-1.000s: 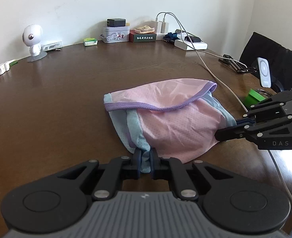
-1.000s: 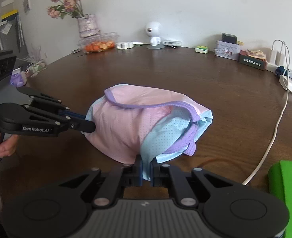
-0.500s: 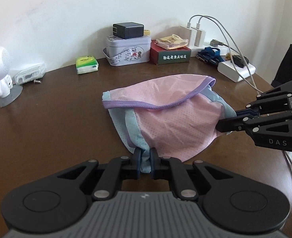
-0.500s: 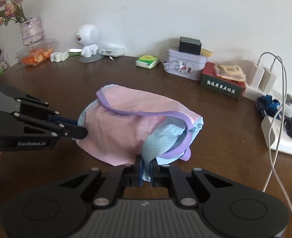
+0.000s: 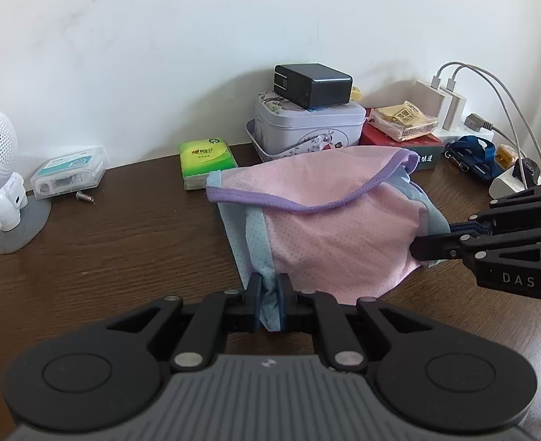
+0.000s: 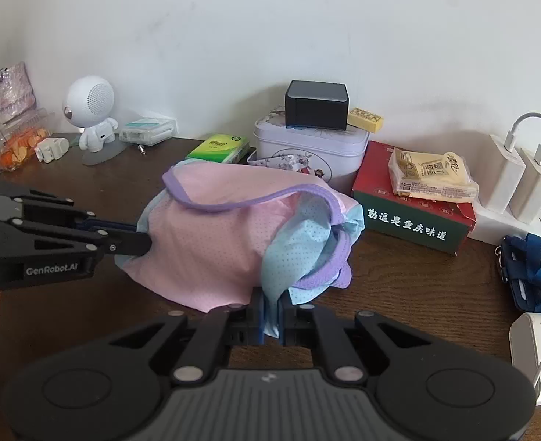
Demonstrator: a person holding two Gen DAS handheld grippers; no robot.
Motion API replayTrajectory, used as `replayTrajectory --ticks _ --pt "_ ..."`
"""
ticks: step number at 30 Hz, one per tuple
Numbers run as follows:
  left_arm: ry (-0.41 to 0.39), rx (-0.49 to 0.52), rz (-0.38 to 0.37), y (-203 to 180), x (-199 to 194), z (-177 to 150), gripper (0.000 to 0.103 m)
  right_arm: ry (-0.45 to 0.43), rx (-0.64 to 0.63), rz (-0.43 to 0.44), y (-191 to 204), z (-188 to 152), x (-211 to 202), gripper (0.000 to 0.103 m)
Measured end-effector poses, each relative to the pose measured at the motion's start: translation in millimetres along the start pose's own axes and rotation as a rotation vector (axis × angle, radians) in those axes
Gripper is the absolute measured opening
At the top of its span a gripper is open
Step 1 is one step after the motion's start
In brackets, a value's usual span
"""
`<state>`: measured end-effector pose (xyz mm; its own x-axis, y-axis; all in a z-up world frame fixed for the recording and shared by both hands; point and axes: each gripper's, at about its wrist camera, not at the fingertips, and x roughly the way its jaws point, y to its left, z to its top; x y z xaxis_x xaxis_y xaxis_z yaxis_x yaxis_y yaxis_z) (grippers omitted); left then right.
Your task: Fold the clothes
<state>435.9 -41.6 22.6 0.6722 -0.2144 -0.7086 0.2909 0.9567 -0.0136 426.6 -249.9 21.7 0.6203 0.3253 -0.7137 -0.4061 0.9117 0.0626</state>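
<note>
garment [image 5: 329, 228]: stretched between both grippers | left fingers [image 5: 254, 296]: pinching its corner | right fingers [image 6: 256, 314]: pinching opposite corner

Home room, lived-in. Dark wooden bench [image 5: 105, 242] against a plain white wall [image 5: 197, 36]. On it: flower vase [image 6: 11, 88], snack dish [image 6: 17, 145], small white robot figure [image 6: 90, 110], tissue pack [image 5: 206, 160], decorated tin [image 5: 307, 125], red box [image 6: 414, 205], phone chargers [image 6: 520, 180] on a power strip.
</note>
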Motion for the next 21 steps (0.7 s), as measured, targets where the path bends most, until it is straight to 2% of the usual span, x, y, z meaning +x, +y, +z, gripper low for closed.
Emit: replayTrajectory --ticks 1,2,3,4,5,6,9,12,16,21 --pt "0.003 0.002 0.008 -2 -4 -2 0.017 -0.007 0.003 -0.003 1 -1 -3 0.013" --pt "-0.004 0.005 0.017 -4 -12 -5 0.053 -0.016 0.001 -0.001 2 -3 -7 0.025" --pt "-0.03 0.004 0.028 -6 -24 -9 0.079 -0.025 -0.001 0.005 3 -6 -16 0.072" --pt "-0.088 0.003 0.042 -8 -41 -16 0.101 -0.033 -0.004 0.011 5 -10 -25 0.099" --pt "-0.155 0.007 0.052 -11 -61 -24 0.103 -0.057 -0.017 0.012 9 -14 -37 0.102" --pt "-0.187 0.025 0.055 -14 -77 -30 0.103 -0.086 -0.032 0.011 12 -19 -49 0.103" --pt "-0.18 0.086 0.073 -27 -121 -49 0.103 -0.137 -0.061 -0.019 27 -36 -93 0.103" --pt "-0.2 0.073 0.074 -36 -166 -78 0.103 -0.168 -0.048 -0.04 47 -55 -136 0.103" --pt "-0.196 -0.027 0.128 -40 -205 -114 0.103 -0.197 0.053 -0.067 79 -83 -176 0.103" --pt "-0.136 -0.178 0.157 -36 -236 -170 0.103 -0.194 0.217 -0.106 123 -124 -187 0.103"
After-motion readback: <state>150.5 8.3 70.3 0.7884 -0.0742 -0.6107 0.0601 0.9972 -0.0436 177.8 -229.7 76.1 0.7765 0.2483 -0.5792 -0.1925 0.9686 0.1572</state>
